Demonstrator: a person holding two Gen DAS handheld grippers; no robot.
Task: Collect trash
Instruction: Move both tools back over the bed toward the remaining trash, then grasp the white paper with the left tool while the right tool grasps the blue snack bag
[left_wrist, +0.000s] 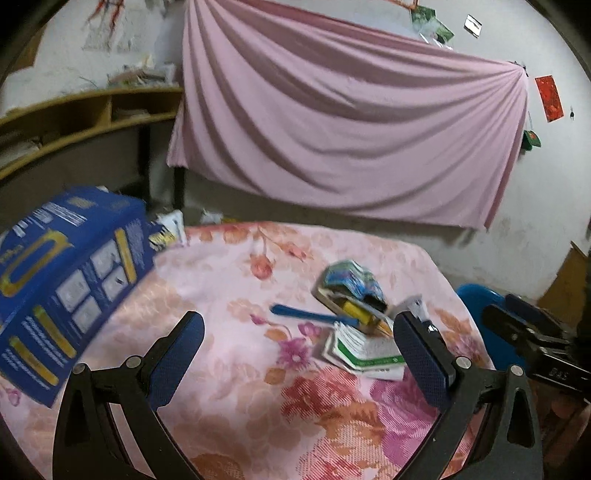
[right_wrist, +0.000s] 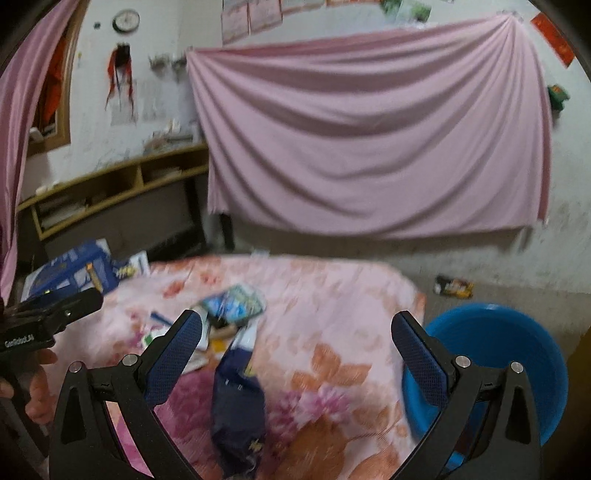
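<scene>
While both grippers' fingers stand apart and empty, left gripper (left_wrist: 299, 328), right gripper (right_wrist: 291, 328): dark blue crinkled wrapper (right_wrist: 238, 402) on floral-clothed bench (right_wrist: 332, 295); pinch mid-body, carry to round blue plastic basin (right_wrist: 491, 332).

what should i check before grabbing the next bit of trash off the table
1. Left gripper free: ok, jaws wide apart, nothing between them.
2. Right gripper free: ok, jaws wide apart, nothing between them.
3. Trash in sight: ok, dark wrapper lies on the cloth below the right jaws; a pile of packets sits further back.
4. Bin placed: ok, blue tub stands beside the table at right.
5. Wrapper clear of the pile: cannot tell, its far end is blurred.
6. Sharp view: not ok, both views are motion-blurred.
</scene>
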